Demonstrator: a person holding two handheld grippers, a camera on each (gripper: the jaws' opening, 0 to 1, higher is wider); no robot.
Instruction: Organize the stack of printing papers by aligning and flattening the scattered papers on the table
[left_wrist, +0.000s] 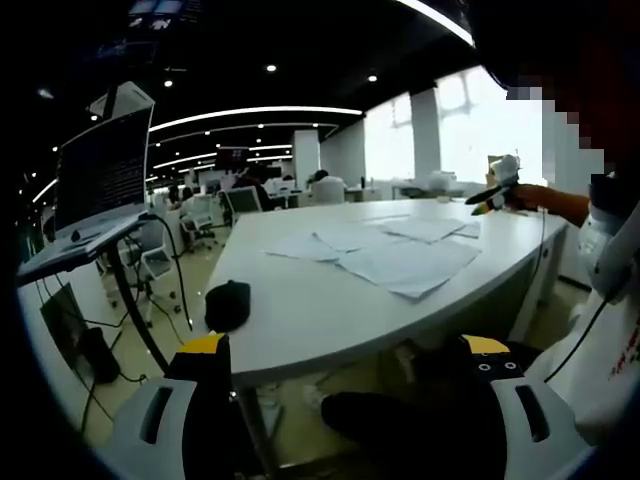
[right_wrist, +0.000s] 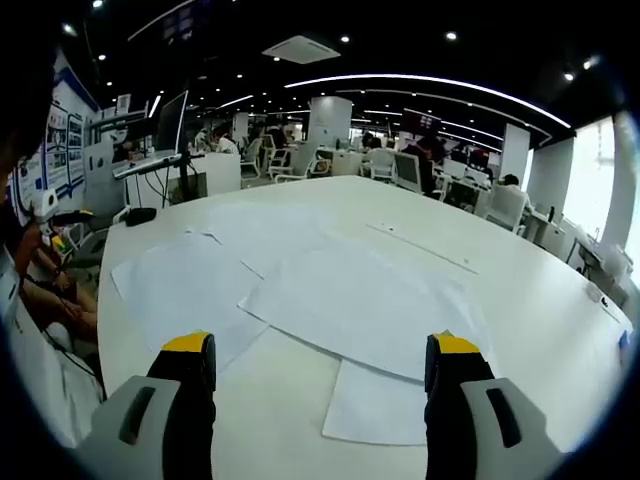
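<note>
- Papers (right_wrist: 350, 300) lie scattered and overlapping on the white table (right_wrist: 520, 290), frame centre.
- Right claw (right_wrist: 325, 375) is spread wide, empty, at lower frame above the sheets.
- Left claw (left_wrist: 350, 365) is spread, empty, below the table edge.

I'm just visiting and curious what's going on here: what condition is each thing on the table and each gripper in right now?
Papers: scattered flat on the table, overlapping, not aligned.
Table: white, holding the loose sheets.
Black object: lying near the table's edge, apart from the papers.
Left gripper: jaws open, holding nothing, short of the table.
Right gripper: jaws open, empty, over the papers.
</note>
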